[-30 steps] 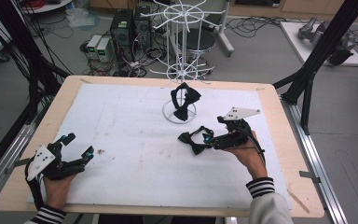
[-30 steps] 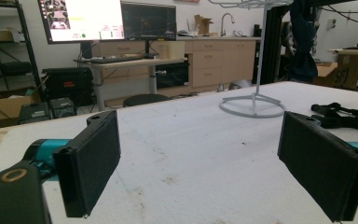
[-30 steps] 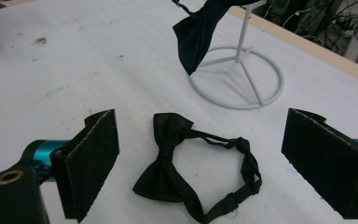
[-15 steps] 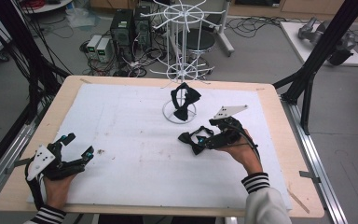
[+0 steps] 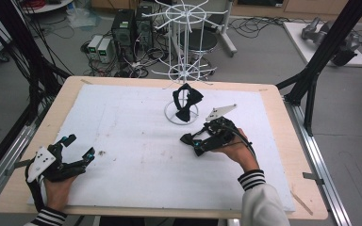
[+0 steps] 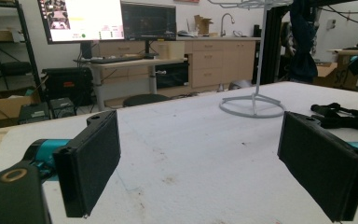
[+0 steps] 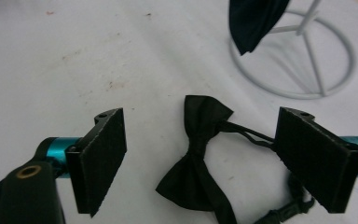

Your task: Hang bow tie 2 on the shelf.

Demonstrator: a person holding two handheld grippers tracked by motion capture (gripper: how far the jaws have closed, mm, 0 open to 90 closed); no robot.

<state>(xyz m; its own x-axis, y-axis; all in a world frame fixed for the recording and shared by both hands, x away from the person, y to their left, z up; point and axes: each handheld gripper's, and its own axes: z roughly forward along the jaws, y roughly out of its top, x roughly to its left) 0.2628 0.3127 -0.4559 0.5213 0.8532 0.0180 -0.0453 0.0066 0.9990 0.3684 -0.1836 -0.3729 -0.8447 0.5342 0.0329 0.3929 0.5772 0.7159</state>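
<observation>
Now over to the right gripper (image 7: 200,161), low over the white mat (image 5: 136,136), jaws spread wide but just been narrowing, with the black bow tie (image 7: 196,161) lying flat between them and not yet pinched. Sits just off the 5 o'clock edge of the white wire stand's ring base (image 7: 292,70), close by but not touching it. In the high view, same bow tie (image 5: 189,139) on the mat right at the tips of the right gripper (image 5: 194,143), at about 5 o'clock from the stand (image 5: 185,75). Second bow tie (image 5: 186,100) hanging on that stand already, drooping against the post.

Looks light, soft and floppy: plain fabric, no stiffness beyond the knot, nothing fragile. Thin strap (image 7: 247,133) trailing from the knot toward 3 o'clock and running under the right-hand pad, with a small clasp near the bottom edge. Likely to sag and swing once lifted, strap dangling. Best hold, by the look of it: the pinched centre knot, thickest and firmest spot, so both wings hang evenly. Grabbing one wing alone probably lets the cloth fold and slip; catching the strap alone leaves the bow swinging.

Left gripper (image 5: 78,147) resting at the mat's 8 o'clock corner, jaws wide apart, nothing between the pads (image 6: 93,163), well away from the action.
</observation>
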